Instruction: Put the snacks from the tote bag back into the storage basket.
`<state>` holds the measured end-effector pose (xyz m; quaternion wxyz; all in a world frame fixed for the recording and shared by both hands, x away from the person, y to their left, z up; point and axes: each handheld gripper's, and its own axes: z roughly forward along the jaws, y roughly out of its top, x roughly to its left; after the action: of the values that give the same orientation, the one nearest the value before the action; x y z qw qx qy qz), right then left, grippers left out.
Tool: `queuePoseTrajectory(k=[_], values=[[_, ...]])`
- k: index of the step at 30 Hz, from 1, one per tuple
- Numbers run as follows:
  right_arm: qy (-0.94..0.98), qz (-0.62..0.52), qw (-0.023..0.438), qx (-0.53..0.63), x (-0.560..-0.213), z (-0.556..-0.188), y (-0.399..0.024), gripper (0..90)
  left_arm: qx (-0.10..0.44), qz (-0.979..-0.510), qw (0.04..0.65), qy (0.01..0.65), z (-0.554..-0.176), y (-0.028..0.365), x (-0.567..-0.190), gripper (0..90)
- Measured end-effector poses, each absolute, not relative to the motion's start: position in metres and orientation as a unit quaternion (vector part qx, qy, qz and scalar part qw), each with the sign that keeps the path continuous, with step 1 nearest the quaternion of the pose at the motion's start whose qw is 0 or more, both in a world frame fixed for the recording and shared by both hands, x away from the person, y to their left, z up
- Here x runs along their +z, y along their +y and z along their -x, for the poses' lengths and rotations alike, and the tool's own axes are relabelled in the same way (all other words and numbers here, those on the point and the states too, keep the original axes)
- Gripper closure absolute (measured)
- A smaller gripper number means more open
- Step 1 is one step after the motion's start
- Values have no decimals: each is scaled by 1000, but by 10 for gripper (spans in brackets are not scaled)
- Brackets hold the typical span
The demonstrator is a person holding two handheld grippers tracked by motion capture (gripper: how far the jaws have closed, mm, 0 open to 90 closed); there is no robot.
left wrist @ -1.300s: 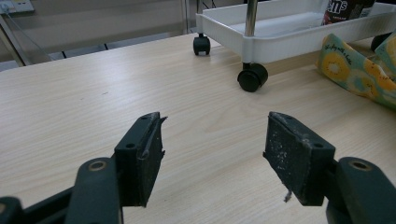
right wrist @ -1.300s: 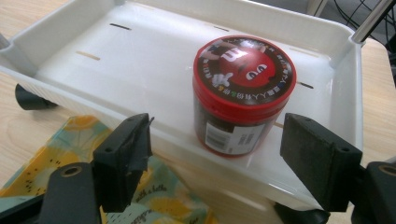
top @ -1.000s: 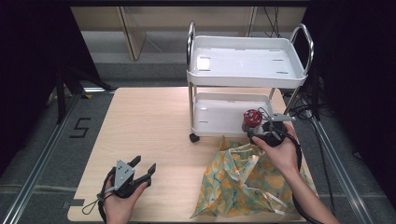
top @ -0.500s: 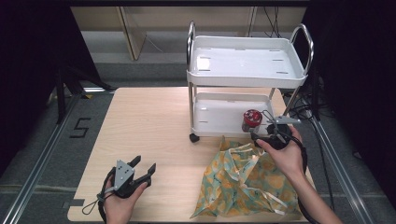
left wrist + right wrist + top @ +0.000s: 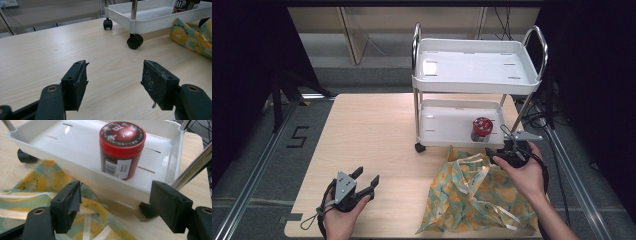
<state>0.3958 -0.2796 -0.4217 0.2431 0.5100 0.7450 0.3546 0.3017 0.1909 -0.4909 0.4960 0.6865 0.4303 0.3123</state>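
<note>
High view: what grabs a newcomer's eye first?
The white cart at the table's far right, with a red-lidded jar on its lower tray. Then the fruit-print cloth bag crumpled in front of it, beside the open right gripper.

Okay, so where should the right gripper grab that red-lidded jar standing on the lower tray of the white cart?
Probably around the dark body of the red-lidded round jar, just below its lid. It stands upright in the white cart's lower tray, so come in level from the table side, over the tray wall. The right gripper is open wider than the jar, and its jaws should straddle the round sides.
</note>
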Motion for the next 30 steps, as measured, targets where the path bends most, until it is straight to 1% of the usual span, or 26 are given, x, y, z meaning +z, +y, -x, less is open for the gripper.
queuePoseTrajectory(k=[1,2,3,5,6,8,9,11,13,14,18,19,21,23,24,25,27,29,30], values=[[745,-515,234,355,-422,-394,-279,265,312,-686,496,430,-302,191,-491,363],[747,-501,248,361,-423,-394,-282,265,312,-686,496,430,-302,191,-491,363],[742,-510,239,363,-423,-393,-281,265,312,-686,497,431,-302,191,-491,363],[746,-511,236,356,-423,-390,-284,267,312,-686,496,430,-302,191,-491,363],[749,-500,246,358,-424,-390,-286,267,312,-687,496,430,-302,192,-491,363],[742,-515,234,360,-425,-386,-286,268,313,-687,494,432,-302,191,-491,363],[751,-502,245,354,-426,-385,-290,268,313,-687,495,431,-302,191,-491,363],[744,-512,235,360,-426,-382,-289,270,313,-688,494,429,-302,191,-491,363],[748,-502,244,359,-429,-379,-292,272,313,-688,494,430,-302,191,-491,363],[747,-511,233,356,-427,-376,-292,273,313,-687,494,431,-301,191,-491,363],[749,-508,234,357,-430,-370,-297,275,313,-686,496,430,-301,191,-491,363],[754,-496,242,356,-431,-369,-299,275,313,-687,495,431,-301,191,-491,363],[746,-511,229,361,-431,-364,-298,276,311,-688,494,431,-301,191,-491,363],[750,-507,229,358,-430,-361,-300,277,311,-688,494,431,-301,191,-491,363],[749,-498,242,363,-432,-360,-302,277,311,-688,494,431,-301,191,-491,363],[746,-511,226,362,-431,-357,-301,278,311,-688,494,431,-301,191,-491,363],[751,-503,231,361,-432,-354,-303,279,313,-686,496,430,-301,191,-491,363],[747,-510,224,364,-432,-350,-304,281,313,-687,495,430,-301,191,-491,363],[747,-505,230,367,-433,-349,-305,282,313,-687,495,430,-301,191,-491,363]])
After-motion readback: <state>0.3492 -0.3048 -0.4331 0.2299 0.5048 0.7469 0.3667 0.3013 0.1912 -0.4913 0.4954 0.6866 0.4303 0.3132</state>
